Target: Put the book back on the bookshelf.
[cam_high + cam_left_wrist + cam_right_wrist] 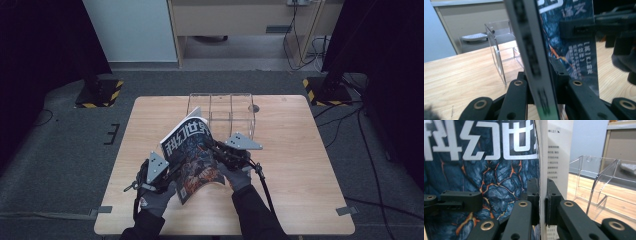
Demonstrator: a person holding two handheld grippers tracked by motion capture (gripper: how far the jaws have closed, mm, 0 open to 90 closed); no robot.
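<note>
Both claws, left [167,167] and right [212,148], clamped the magazine [192,150] upright; next, slotting it into the clear organizer [222,117] just beyond them.

A lab — hazard-striped stand bases [99,93], floor cables [300,47], taped table [300,165].

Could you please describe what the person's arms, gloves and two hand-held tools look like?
Both tools are black, with linked jaws dotted by brass rivets. The left tool and right tool each carry a grey three-cornered plate on top and trail a black cable. The person wears dark sleeves and grey gloves.
</note>
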